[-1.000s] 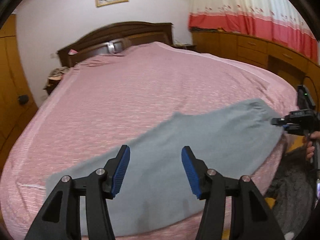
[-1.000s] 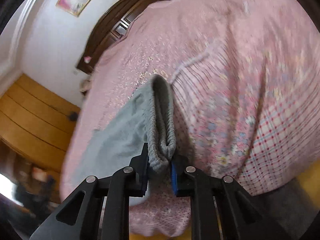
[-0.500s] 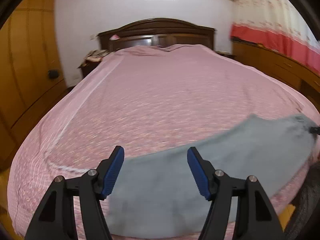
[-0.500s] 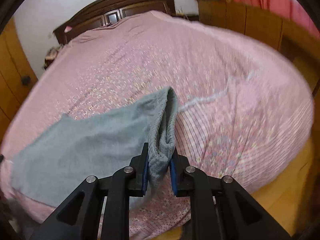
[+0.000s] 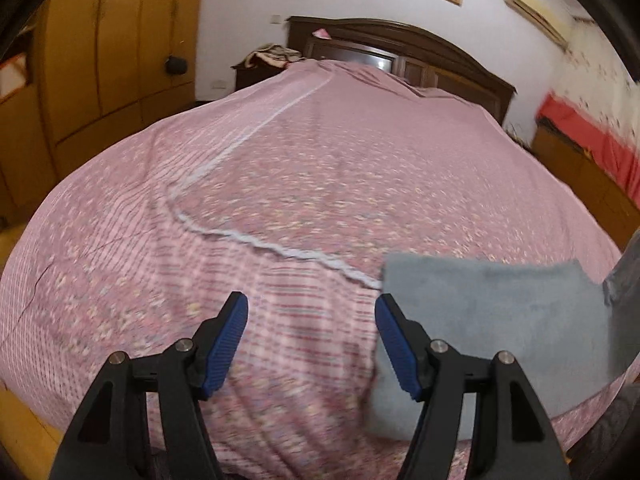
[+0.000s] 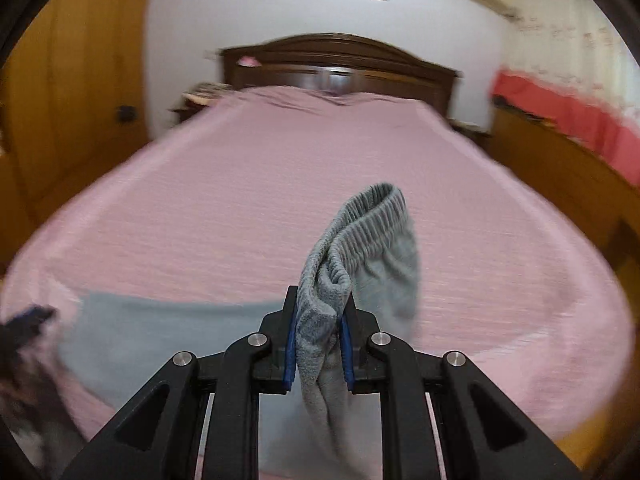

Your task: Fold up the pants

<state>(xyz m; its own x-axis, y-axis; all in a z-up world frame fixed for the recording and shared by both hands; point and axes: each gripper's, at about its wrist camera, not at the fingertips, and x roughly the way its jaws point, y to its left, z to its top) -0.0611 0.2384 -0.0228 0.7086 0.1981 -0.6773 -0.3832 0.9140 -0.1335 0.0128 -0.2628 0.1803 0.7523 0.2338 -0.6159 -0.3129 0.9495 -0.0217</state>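
Observation:
Grey fleece pants (image 5: 488,320) lie near the front edge of a pink bedspread (image 5: 320,168), to the right of my left gripper (image 5: 312,340). That gripper hangs open over bare bedspread, and its right finger (image 5: 396,348) overlaps the pants' left edge. In the right wrist view my right gripper (image 6: 318,344) is shut on the ribbed waistband (image 6: 372,216), which is lifted and folded upright. The rest of the pants (image 6: 160,332) lies flat at the lower left. A dark blurred shape at the far left edge may be the other gripper.
A dark wooden headboard (image 6: 340,60) closes the bed's far end. Wooden wardrobes (image 5: 100,40) stand on the left, and a low cabinet under red-trimmed curtains (image 6: 560,120) is on the right. A cluttered nightstand (image 5: 272,60) sits beside the headboard. The bed's front edge drops to a wooden floor.
My left gripper swung left off the pants, widened a little and now hangs over bare bedspread. My right gripper rolled upright and rose, carrying the waistband leftward above the bed.

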